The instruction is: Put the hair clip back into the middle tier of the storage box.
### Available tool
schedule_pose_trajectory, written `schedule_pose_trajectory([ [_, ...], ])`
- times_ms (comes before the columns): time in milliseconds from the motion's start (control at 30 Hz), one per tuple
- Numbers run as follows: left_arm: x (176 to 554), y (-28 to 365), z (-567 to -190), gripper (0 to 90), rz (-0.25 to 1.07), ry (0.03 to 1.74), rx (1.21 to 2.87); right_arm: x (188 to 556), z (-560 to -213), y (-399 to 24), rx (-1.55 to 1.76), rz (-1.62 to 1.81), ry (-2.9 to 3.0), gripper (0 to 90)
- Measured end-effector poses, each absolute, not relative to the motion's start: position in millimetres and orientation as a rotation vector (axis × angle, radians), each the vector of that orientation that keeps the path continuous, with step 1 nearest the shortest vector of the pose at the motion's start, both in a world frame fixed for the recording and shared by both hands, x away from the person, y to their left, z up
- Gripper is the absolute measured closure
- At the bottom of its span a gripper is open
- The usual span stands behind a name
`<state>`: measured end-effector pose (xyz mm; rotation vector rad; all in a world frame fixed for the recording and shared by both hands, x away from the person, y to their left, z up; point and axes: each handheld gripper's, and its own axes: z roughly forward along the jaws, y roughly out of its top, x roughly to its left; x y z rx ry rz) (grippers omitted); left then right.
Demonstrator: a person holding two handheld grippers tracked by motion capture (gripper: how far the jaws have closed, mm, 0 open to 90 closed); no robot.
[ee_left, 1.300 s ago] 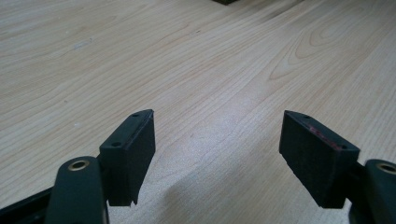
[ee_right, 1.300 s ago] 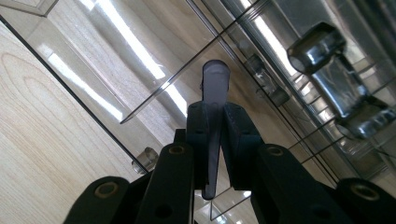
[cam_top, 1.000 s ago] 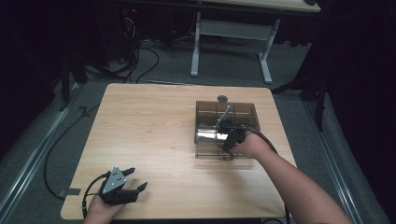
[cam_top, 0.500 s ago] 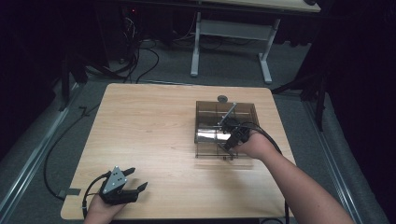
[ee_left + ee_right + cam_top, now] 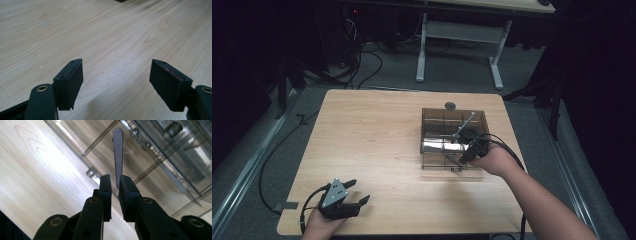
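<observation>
A: Right gripper (image 5: 115, 182) sits at the near edge of the clear divided box (image 5: 428, 131) on the right half of the wooden table (image 5: 372, 135). Its jaws have just been closing and now pinch the butt of a thin flat grey strip (image 5: 118, 152), which runs straight out from the pads over the box.

B: What is the strip?

A: Hard to say. Slim, matte, rounded at the far tip; it looks like a blade or a flat handle. Gripped edge-on, probably so that it passes between the partitions without catching.

B: And the box?

A: Smoky transparent plastic with thin straight dividers. Something shiny and cylindrical lies in a middle compartment (image 5: 443, 145), and a metal rod (image 5: 465, 124) leans across the far cells. A small dark round thing (image 5: 450, 105) sits on the table just beyond the far wall.

B: The left gripper?

A: Left gripper (image 5: 116, 77) rests at the near left corner of the table, well apart from the box, pads spread wide over bare wood grain with nothing between them. It appears parked, out of the working hand's way.
</observation>
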<state>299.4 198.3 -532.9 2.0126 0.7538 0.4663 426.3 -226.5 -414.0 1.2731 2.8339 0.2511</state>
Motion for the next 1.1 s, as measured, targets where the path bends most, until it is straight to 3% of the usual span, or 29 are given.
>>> schedule_pose_trajectory([
  [600, 299, 198, -533, 27.4, 0.466, 0.754, 2.013, 396, -423, -247, 1.347, 0.255, 2.831, 81.2],
  [1100, 299, 198, -533, 27.3, 0.474, 0.754, 2.011, 378, -458, -256, 1.324, 0.321, 2.808, 73.1],
])
